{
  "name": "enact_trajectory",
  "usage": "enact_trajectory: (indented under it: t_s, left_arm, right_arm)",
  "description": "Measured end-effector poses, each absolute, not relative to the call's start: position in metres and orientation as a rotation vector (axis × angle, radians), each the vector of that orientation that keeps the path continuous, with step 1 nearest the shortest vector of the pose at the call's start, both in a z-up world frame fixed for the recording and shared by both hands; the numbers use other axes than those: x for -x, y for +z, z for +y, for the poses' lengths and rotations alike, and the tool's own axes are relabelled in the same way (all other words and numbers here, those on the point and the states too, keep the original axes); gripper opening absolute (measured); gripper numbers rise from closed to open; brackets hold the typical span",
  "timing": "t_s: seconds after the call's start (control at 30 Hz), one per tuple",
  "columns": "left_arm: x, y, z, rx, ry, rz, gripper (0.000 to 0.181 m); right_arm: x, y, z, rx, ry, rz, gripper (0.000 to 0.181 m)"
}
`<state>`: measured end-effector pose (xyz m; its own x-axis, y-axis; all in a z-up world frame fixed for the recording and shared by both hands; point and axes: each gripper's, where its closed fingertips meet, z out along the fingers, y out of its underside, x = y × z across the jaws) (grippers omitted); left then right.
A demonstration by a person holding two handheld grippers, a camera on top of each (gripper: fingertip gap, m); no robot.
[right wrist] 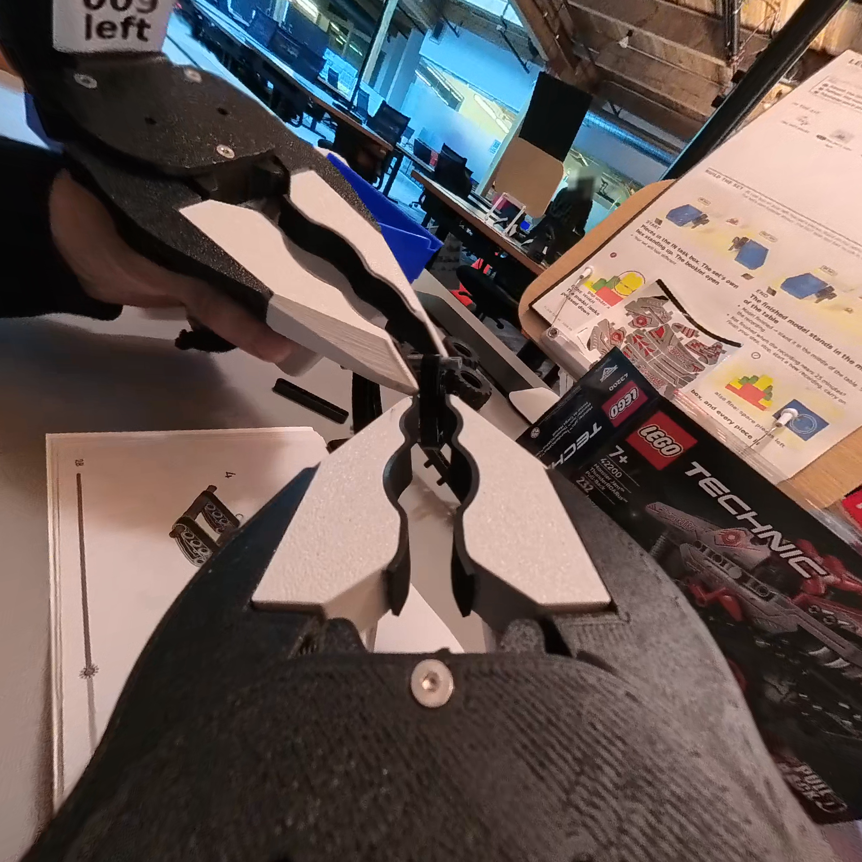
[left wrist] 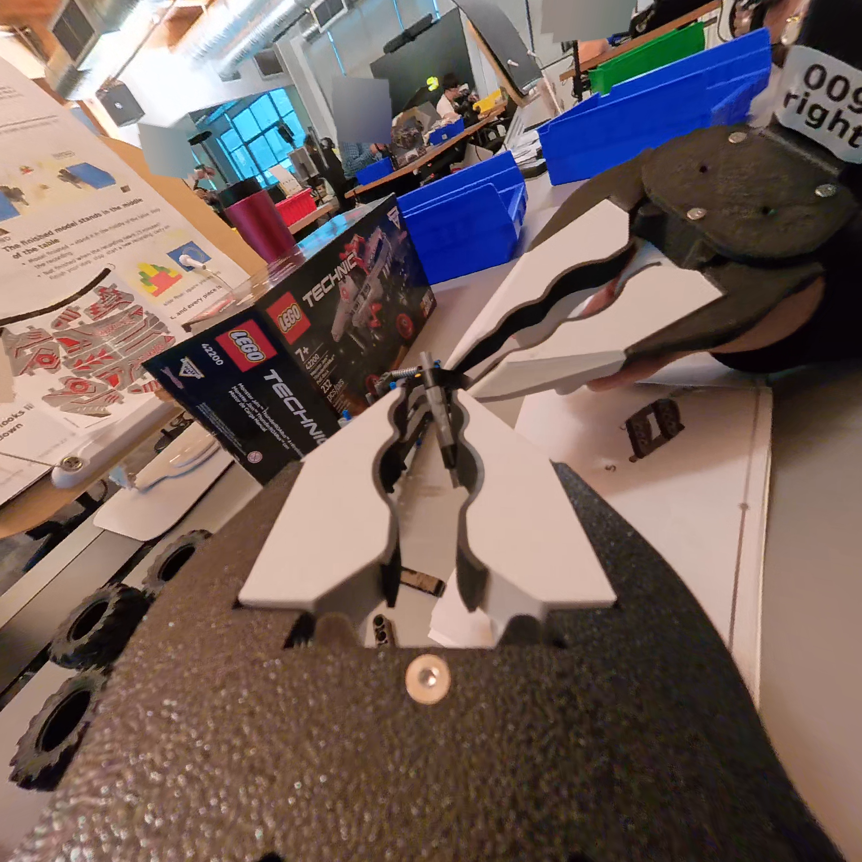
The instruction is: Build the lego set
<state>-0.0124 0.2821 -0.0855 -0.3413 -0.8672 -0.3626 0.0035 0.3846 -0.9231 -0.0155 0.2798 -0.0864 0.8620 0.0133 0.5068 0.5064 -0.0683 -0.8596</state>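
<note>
Fingertips of our left gripper pinch the small black-and-grey lego assembly above the open instruction booklet; our right gripper clamps the same piece from the opposite side. Beyond it we see black tyres, then the set's box and blue bins.

Print on box, poster

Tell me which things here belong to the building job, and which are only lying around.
In use: left tongs, right tongs, black-and-grey Technic assembly, open instruction booklet, black tyres, loose black beam.
Lying about: set box, maroon tumbler, blue bins.
</note>
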Motion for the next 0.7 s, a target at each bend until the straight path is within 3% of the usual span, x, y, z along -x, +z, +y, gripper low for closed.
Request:
enact_trajectory:
  t_s: [0.1,0.7]
  left_arm:
    - [0.013,-0.086,0.280,0.760,-1.094,1.678,0.007]
    - [0.009,-0.097,0.275,0.800,-1.154,1.706,0.007]
  right_arm:
    - [0.015,-0.086,0.281,1.601,-0.465,-0.421,0.007]
    - [0.008,-0.099,0.282,1.657,-0.475,-0.445,0.007]
